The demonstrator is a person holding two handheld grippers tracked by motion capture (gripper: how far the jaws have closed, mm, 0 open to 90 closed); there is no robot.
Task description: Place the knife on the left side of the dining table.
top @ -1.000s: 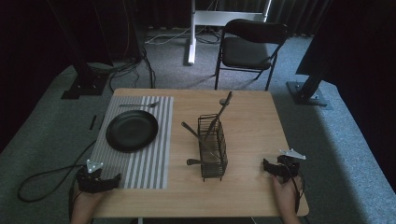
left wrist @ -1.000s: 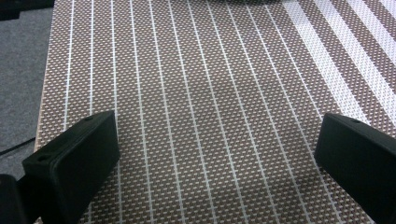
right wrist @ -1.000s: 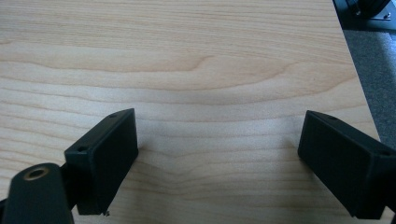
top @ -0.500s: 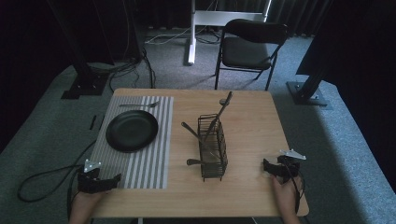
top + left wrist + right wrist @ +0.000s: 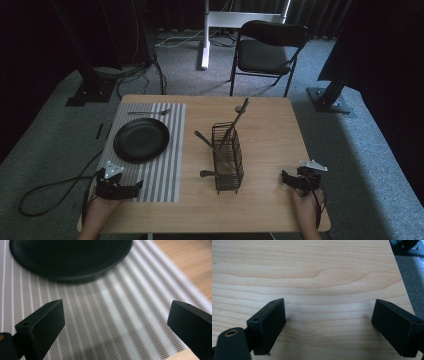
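A black wire caddy (image 5: 227, 159) stands mid-table with several dark utensils leaning out of it. To its left lies a black plate (image 5: 141, 140) on a grey striped placemat (image 5: 171, 150), with a fork (image 5: 148, 112) at the mat's far end. My left gripper (image 5: 134, 187) rests at the mat's near left corner, open, jaws wide over the stripes (image 5: 115, 322) just short of the plate (image 5: 70, 257). At the table's near right edge my right gripper (image 5: 284, 178) lies open with bare wood (image 5: 327, 312) between its jaws.
The wooden table (image 5: 270, 125) has its right edge close to my right gripper. A folding chair (image 5: 267, 50) stands beyond the far side. Dark stand bases (image 5: 332, 102) and cables (image 5: 45, 192) lie on the carpet around the table.
My left gripper has shifted slightly toward the mat's near corner. The right gripper has stayed where it was.
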